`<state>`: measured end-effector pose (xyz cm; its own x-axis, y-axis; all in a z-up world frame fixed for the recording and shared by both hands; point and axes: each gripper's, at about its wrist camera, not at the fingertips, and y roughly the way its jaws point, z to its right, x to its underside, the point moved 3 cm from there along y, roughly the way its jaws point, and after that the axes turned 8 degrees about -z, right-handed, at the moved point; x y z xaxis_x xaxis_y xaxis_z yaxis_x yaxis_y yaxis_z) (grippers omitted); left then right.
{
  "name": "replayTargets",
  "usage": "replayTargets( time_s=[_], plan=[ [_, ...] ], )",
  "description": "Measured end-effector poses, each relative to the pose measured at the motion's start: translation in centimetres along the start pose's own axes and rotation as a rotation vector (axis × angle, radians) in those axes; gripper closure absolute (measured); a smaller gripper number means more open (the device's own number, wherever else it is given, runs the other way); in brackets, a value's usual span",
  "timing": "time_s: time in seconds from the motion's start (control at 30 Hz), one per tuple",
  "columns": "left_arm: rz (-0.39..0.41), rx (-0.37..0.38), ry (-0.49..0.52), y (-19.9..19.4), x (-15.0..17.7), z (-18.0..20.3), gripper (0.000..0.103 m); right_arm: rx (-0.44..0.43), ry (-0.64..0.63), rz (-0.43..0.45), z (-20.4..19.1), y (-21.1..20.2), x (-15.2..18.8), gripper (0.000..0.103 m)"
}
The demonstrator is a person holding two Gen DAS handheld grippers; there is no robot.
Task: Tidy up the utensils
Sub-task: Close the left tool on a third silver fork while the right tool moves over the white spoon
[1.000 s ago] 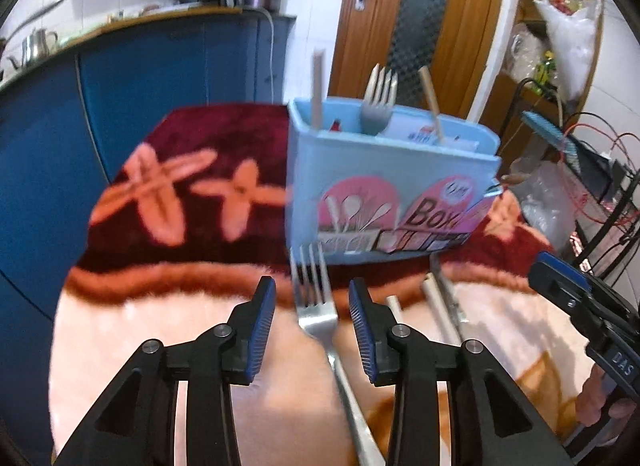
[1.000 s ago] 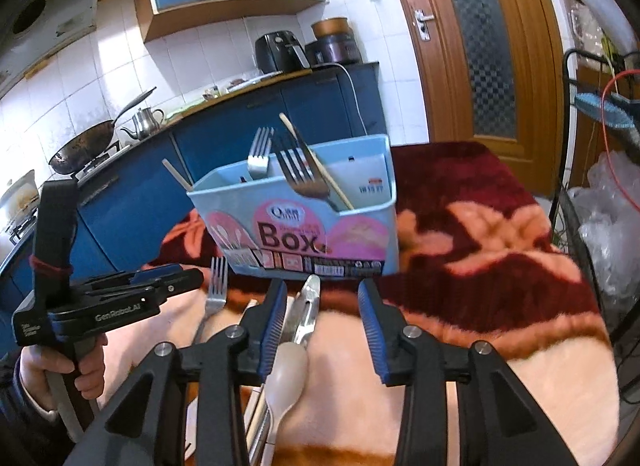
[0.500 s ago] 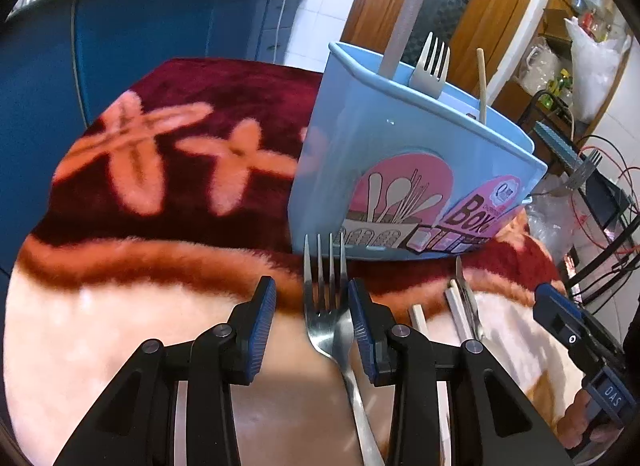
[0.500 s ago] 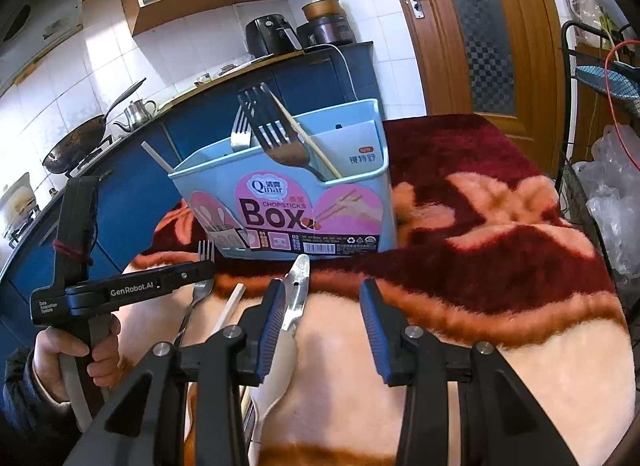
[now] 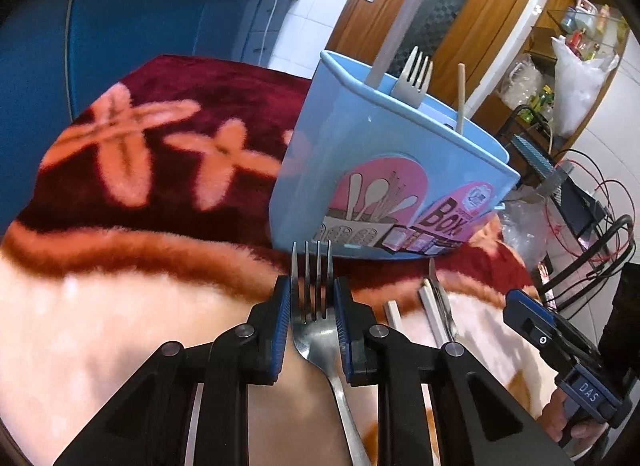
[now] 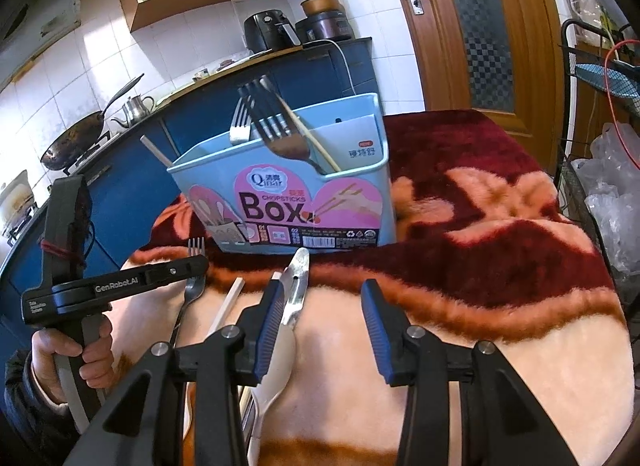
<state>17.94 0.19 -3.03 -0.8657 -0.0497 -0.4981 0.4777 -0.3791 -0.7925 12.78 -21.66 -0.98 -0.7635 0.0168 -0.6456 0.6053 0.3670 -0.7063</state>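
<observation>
The left gripper [image 5: 310,320] has just been closing on the fork [image 5: 316,330], and now both blue pads sit hard against the sides of its head, tines pointing away toward the box [image 5: 360,169]. The fork lies flat on the fuzzy blanket [image 5: 120,266], just near of the box's front wall. The smart play, I'd say, is to make sure that pinch is firm before lifting, since smooth steel can slip; then raise it straight off the pile, tip the handle down and lower it over the rim without knocking the box.

Over on the right, the right gripper [image 6: 320,318] hangs spread, nothing pinched. A spoon [image 6: 276,370] and a metal tool [image 6: 296,282] lie just by its left finger, with a pale chopstick [image 6: 228,302] further left.

Inside the blue box: two forks [image 6: 280,133] standing tines up, a leaning chopstick [image 6: 308,133], another pale stick [image 6: 154,149] at the far left corner, and a white card [image 6: 352,137] at the right end.
</observation>
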Motion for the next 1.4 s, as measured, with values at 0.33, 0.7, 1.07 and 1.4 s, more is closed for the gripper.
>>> replayTargets(
  time_s=[0.33,0.7,1.07,1.4],
  plan=[
    [-0.026,-0.036,0.024,-1.7,2.4,0.4,0.084,-0.007,-0.059,-0.104,-1.8,0.5,1.5,0.059],
    [-0.066,0.097,0.012,-1.9,3.9,0.1,0.084,-0.035,-0.04,-0.204,-2.0,2.3,2.5,0.057],
    [-0.081,0.154,0.021,-1.9,4.4,0.1,0.098,-0.033,-0.052,-0.177,-2.3,2.0,2.6,0.071],
    [-0.106,0.17,0.011,-1.3,4.6,0.3,0.099,-0.085,-0.029,-0.064,-2.0,-0.3,1.9,0.072]
  ],
)
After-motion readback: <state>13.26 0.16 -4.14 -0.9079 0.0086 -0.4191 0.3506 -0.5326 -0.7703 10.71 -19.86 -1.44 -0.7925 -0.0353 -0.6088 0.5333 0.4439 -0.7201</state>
